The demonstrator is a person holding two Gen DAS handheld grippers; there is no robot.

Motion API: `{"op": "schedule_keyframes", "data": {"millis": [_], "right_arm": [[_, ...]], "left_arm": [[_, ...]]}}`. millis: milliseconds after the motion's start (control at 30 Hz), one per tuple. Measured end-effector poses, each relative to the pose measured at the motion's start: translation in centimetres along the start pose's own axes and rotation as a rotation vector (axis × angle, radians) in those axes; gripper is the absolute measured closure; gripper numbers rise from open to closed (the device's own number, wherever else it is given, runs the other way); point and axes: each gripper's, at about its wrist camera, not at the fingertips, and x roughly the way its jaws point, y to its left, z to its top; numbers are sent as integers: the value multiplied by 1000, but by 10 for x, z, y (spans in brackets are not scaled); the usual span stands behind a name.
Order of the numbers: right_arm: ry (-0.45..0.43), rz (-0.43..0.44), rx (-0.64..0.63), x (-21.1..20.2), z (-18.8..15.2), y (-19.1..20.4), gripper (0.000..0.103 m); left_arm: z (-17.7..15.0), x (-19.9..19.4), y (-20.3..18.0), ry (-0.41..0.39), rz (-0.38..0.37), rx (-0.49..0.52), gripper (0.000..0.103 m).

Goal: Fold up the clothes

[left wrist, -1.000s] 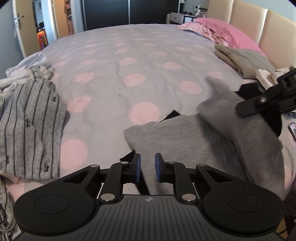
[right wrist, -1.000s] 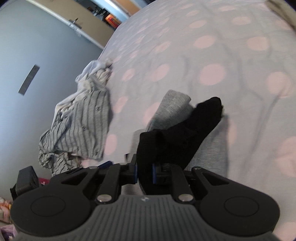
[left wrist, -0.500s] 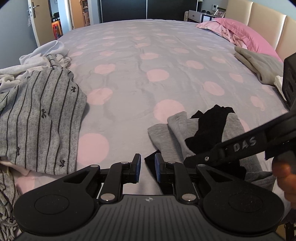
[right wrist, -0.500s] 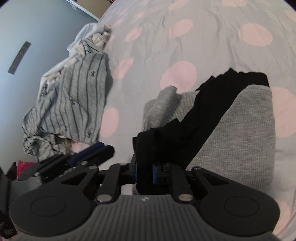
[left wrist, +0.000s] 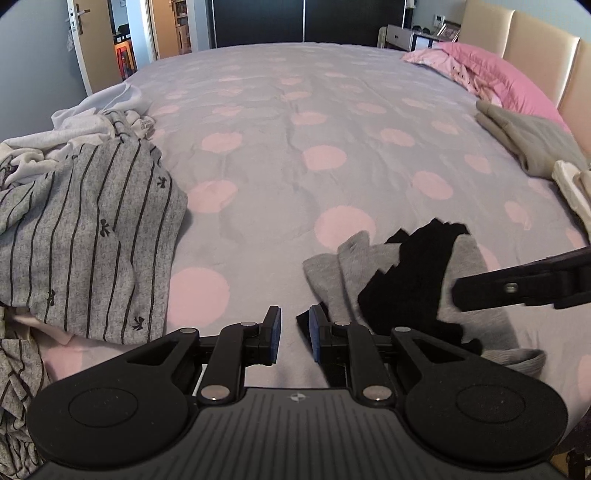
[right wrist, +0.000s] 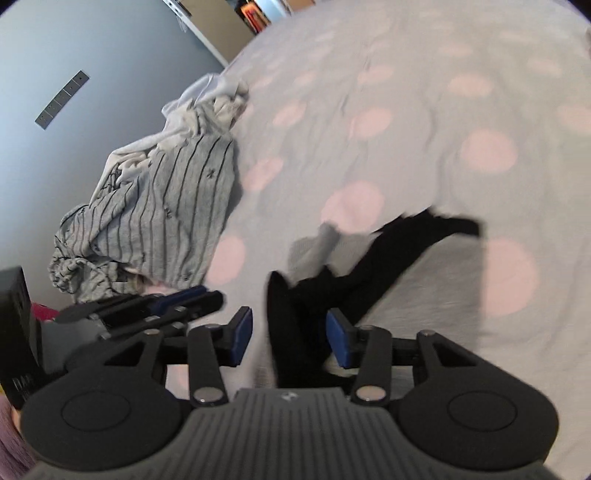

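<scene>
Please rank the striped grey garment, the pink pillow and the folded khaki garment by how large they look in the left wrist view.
1. Striped grey garment, clearly largest, though it also lies nearest the camera.
2. Pink pillow and folded khaki garment look about alike; both lie far off at the fisheye's edge, so I would not rank them.

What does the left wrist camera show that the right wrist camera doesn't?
Only the left wrist view shows the pink pillow, the beige headboard, a folded khaki garment and the dark wardrobe.

Only the right wrist view shows the right tool head-on, its blue pads opening with black fabric between them, and a grey strip on the blue wall.

Both show the polka-dot bedspread, the striped grey top, the grey and black garment and the left tool.
</scene>
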Motion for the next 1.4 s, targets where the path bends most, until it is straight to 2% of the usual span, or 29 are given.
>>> {"op": "schedule_keyframes", "data": {"millis": [133,233,367,400,433,467,533,633,833,933,1033,1133,1233,1400], "right_arm": [[15,-50,0,-16,-11,-21,54],[42,-49,38,-22,-27,-38,51],[67,-27,71,-26,-45,-53,51],[77,-13,79,-25,-48,-54,53],[87,2,86,-23,-51,-55,60],[97,17,93,-22,-54,-56,74],[104,41,81,-20,-59,-53,88],[102,84,18,-21,-65,-37,90],[152,185,-104,-11,-77,-2,89],[187,205,-155,-3,-84,13,83],[204,230,-184,-3,-88,21,70],[196,238,-184,-11,-88,19,65],[197,175,-178,-18,-87,10,65],[188,16,-205,-31,-91,-8,64]], "left_arm": [[0,-7,-12,3,-35,21,89],[-4,-11,-24,21,-59,46,89],[-7,-13,-41,33,-55,105,89],[-8,-13,-42,33,-50,108,89],[-8,-13,-44,34,-46,109,89],[-8,-13,-44,37,-42,99,89],[-8,-14,-41,44,-41,74,89],[-10,-16,-35,48,-33,45,89],[-17,-22,-25,58,-40,-21,89],[-22,-23,-23,68,-42,-27,89],[-25,-24,-25,77,-57,-22,89],[-28,-25,-27,84,-73,-13,89],[-31,-28,-30,84,-100,4,88],[-44,-37,-34,121,-187,1,85]]}}
